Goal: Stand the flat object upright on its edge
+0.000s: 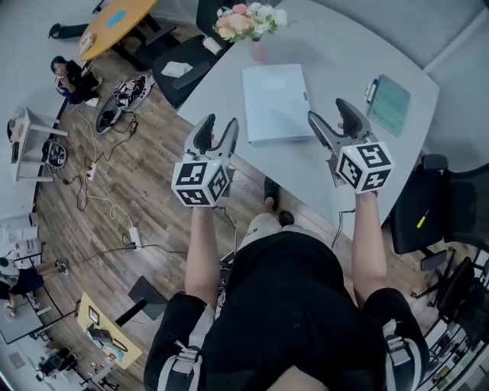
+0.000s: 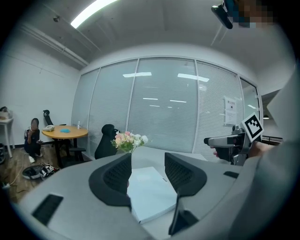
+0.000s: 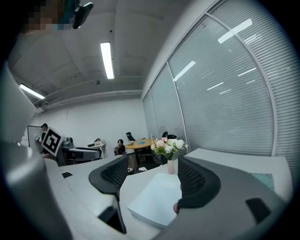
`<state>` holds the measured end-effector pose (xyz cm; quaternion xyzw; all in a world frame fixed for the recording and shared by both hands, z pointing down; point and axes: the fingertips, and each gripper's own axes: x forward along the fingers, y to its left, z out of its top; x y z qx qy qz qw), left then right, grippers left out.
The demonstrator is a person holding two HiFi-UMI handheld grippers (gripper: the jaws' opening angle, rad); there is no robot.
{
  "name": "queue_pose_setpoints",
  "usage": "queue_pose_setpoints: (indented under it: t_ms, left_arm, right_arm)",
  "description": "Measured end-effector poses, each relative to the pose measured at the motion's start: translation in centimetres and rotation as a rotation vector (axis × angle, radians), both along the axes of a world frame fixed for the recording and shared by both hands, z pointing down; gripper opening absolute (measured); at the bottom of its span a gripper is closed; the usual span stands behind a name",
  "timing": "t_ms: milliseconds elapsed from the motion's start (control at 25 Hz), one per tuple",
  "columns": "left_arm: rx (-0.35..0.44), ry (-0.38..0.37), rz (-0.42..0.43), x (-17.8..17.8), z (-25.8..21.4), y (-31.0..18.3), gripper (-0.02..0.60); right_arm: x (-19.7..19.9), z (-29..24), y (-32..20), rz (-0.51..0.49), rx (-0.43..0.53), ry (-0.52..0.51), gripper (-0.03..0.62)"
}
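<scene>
Folder (image 1: 275, 103) lies flat on the tabletop (image 1: 336, 53), near its front edge, between the two grippers. The left gripper (image 1: 218, 131) hovers by its near left corner, jaws spread wide with nothing between them, clear of the folder. The right gripper (image 1: 331, 121) hovers just right of it, jaws also wide and empty. Flowers (image 1: 248, 19) stand behind, and a green notebook (image 1: 390, 103) lies further right.

You're in an office, looks like: big grey meeting table (image 1: 328, 46), swivel chair (image 1: 428, 206), blind-covered glass walls (image 2: 164, 103), ceiling strip lights (image 3: 107, 58).
</scene>
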<state>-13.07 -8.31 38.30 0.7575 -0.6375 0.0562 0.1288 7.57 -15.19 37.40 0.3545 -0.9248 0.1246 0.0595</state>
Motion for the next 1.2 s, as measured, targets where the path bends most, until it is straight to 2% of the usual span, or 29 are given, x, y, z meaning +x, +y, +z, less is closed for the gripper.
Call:
queue_pose_setpoints:
  t_ms: [160, 560, 840, 1200]
  left_arm:
    - [-0.033, 0.046, -0.008, -2.2, 1.8, -4.1, 0.214]
    - [-0.103, 0.078, 0.062, -4.7, 5.3, -12.7, 0.216]
    - [-0.183, 0.121, 0.136, -5.1, 9.7, -17.0, 0.219]
    - [-0.288, 0.155, 0.174, -5.7, 15.2, -21.4, 0.222]
  right_arm:
    - [-1.0, 0.2, -3.5, 0.010, -0.004, 0.030, 0.336]
    - [-4.3, 4.2, -10.6, 0.044, -0.095, 0.095, 0.336]
    - [-5.8, 8.6, -14.3, 0.076, -0.179, 0.123, 0.339]
    - [-7.4, 13.6, -18.5, 0.080, -0.255, 0.137, 0.341]
